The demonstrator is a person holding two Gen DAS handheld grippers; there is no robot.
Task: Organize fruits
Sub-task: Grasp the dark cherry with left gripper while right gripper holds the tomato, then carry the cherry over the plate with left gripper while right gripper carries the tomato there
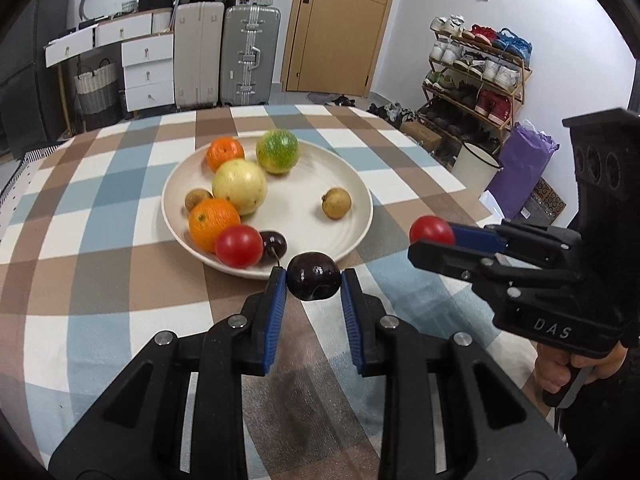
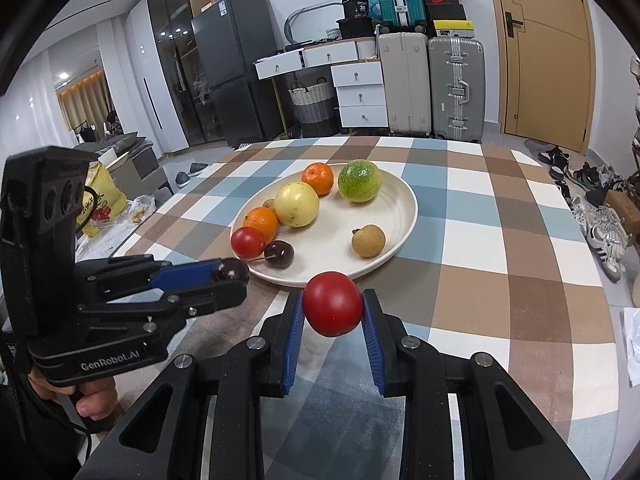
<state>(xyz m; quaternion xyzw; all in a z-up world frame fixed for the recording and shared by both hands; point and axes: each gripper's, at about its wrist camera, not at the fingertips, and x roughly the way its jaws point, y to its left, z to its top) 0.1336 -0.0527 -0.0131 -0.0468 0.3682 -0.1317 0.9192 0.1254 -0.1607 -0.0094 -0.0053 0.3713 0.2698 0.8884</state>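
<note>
My left gripper [image 1: 313,282] is shut on a dark cherry [image 1: 314,280], held just above the near rim of the cream plate [image 1: 356,188]. My right gripper [image 2: 333,305] is shut on a red tomato [image 2: 333,304], at the plate's [image 2: 404,216] near edge. On the plate lie two oranges [image 1: 213,224], a yellow fruit [image 1: 240,186], a green fruit [image 1: 277,151], another tomato [image 1: 239,246], a second cherry [image 1: 274,245] and two small brown fruits [image 1: 337,203]. The right gripper also shows in the left wrist view [image 1: 430,236], and the left gripper in the right wrist view [image 2: 230,276].
The plate stands on a round table with a checked cloth [image 1: 100,240]. Suitcases [image 1: 250,56], white drawers [image 1: 146,68], a door [image 1: 340,24] and a shoe rack [image 1: 476,76] stand behind it. Bags lie on the floor at the left [image 2: 102,200].
</note>
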